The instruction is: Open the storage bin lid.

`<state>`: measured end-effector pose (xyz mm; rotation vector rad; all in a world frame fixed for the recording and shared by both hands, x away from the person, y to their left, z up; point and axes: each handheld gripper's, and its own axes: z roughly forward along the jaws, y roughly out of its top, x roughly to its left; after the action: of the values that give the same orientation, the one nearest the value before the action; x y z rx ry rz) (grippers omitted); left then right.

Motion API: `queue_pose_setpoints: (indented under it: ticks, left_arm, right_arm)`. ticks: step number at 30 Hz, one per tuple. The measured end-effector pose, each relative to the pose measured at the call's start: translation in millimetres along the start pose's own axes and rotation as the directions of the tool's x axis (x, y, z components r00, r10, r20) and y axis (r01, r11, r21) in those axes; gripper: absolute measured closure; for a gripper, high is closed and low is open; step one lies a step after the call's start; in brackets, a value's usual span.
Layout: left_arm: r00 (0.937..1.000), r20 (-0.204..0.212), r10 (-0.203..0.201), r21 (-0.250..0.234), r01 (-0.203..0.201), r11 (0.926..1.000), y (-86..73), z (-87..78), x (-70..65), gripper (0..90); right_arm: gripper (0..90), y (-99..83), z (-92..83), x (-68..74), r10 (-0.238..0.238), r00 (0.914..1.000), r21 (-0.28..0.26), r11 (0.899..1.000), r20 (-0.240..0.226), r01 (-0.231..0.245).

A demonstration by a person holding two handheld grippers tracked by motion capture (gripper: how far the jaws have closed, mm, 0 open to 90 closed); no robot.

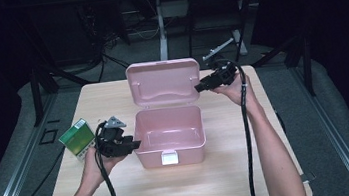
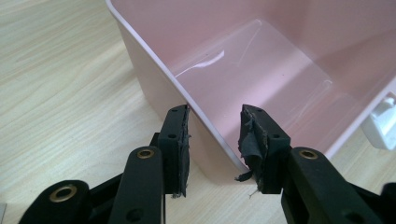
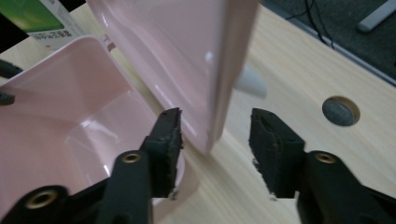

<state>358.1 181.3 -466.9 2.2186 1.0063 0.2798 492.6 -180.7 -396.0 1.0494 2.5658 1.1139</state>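
Right now my right gripper has its jaws spread apart on either side of the raised lid, straddling the lid's right-hand edge without pinching it; in the right gripper view that edge stands between the two pads, closer to the left one, with a clear gap to the other. That lid stands nearly upright at the far side of the pink box, its long axis running left to right across the surface, so I judge the edge I need lies straight ahead of the jaws. My left gripper is likewise open, jaws set over the near left corner of the box wall, the wall passing between the pads. Further out to the left, a green carton sits just beside my left hand, apart from the box
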Motion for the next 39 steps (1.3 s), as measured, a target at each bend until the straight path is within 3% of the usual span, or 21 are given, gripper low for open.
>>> queue_pose_setpoints:
  ticks: [5,18,34,39]
  left_arm:
    - [1.0000,-0.003,0.005,0.000,-0.005,1.0000,-0.4,-0.2,-0.2,63.4]
    - [1.0000,-0.008,0.004,0.004,-0.004,1.0000,0.6,0.5,-1.7,62.8]
    - [1.0000,-0.006,0.000,0.005,0.000,1.0000,0.7,0.7,-1.7,62.4]
    - [1.0000,-0.005,-0.002,0.004,0.002,1.0000,0.8,0.9,-1.6,62.3]
  right_arm:
    - [78.1,-3.7,15.7,-1.2,0.036,0.9971,-0.055,0.998,0.067,-0.032]
    - [77.3,-3.7,34.7,-7.7,0.102,0.9860,-0.095,0.991,0.132,-0.090]
    - [75.0,-2.8,51.2,-19.0,0.159,0.9764,-0.074,0.986,0.146,-0.150]
    - [75.0,-3.2,53.2,-21.5,0.187,0.9738,-0.077,0.981,0.130,-0.178]
